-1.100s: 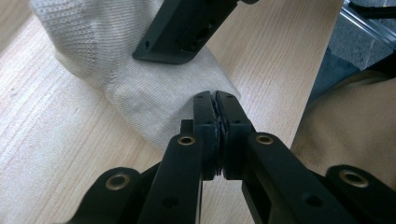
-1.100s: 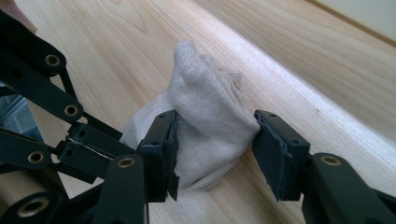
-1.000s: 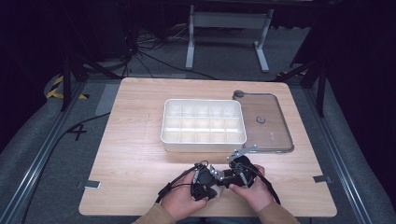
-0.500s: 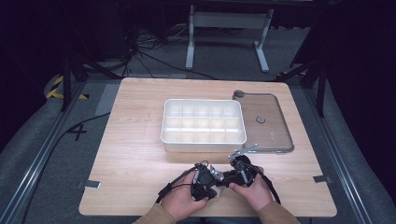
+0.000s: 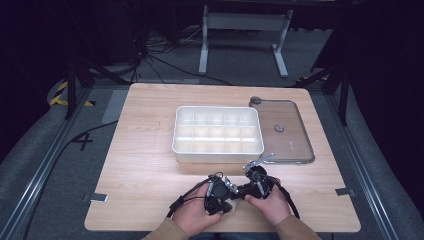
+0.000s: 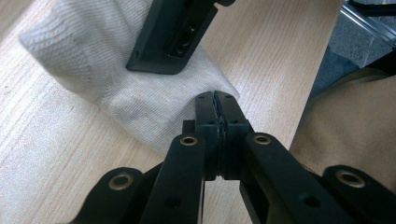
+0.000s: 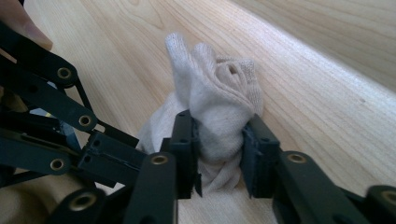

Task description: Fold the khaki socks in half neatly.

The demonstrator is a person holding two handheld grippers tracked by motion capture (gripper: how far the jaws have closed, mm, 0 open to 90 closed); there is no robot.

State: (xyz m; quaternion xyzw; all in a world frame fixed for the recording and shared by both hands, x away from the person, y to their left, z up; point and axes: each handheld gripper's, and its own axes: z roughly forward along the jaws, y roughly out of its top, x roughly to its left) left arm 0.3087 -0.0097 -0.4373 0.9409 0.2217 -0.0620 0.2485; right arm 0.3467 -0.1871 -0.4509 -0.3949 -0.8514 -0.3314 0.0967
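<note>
**Sock bundle pinned at near table edge, two-gripper hold**

Sock (image 7: 219, 116) sits rolled into a thick bundle on the table (image 5: 140, 170), close to the near edge, between both hands. Right gripper (image 7: 219, 156) has just been closing its jaws, and the pads now squeeze the middle of the roll, likely to stop it unrolling. Left gripper (image 6: 217, 123) has its jaws pressed together at the cloth's edge; whether a thin fold is caught between them I can't tell. It probably anchors the loose end. In the right gripper view the roll's long axis runs away from the jaws, rolled end up and outward, tilted off the wood. Farther off: white compartment tray (image 5: 218, 150) mid-table, its clear lid (image 5: 290, 135) flat beside it.
</note>
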